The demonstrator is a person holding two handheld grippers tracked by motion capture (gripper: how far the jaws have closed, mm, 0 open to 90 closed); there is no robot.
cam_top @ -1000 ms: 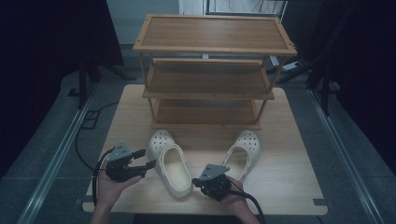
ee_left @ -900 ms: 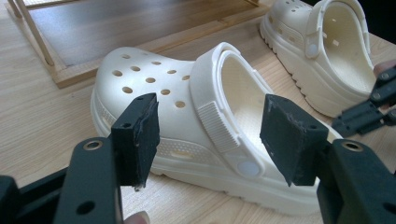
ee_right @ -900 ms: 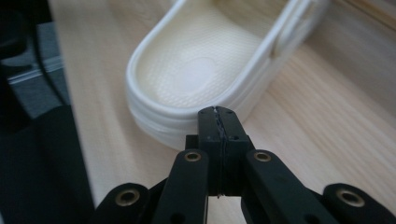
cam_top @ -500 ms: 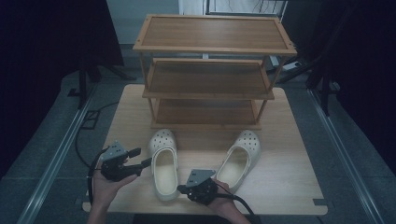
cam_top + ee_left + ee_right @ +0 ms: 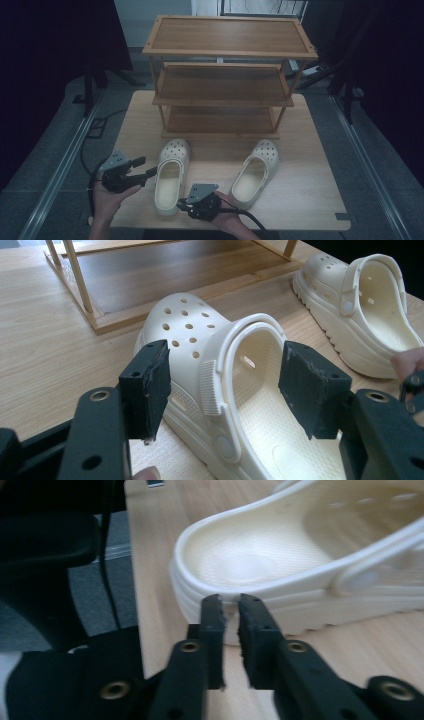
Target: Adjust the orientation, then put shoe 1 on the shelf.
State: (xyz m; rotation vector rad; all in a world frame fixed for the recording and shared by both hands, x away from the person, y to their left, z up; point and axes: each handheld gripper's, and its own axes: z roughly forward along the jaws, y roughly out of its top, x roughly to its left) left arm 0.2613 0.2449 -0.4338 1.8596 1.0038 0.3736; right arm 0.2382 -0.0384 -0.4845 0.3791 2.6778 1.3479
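Left shoe: on table, in front of rack.
Left gripper: wide open around shoe's side.
Right gripper: almost shut, tips at the heel rim.
Right shoe: beside, apart.

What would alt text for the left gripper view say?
The left gripper holds its black fingers wide open on either side of a cream perforated foam clog on a light wooden table. A matching second clog and a wooden shelf rack lie beyond.
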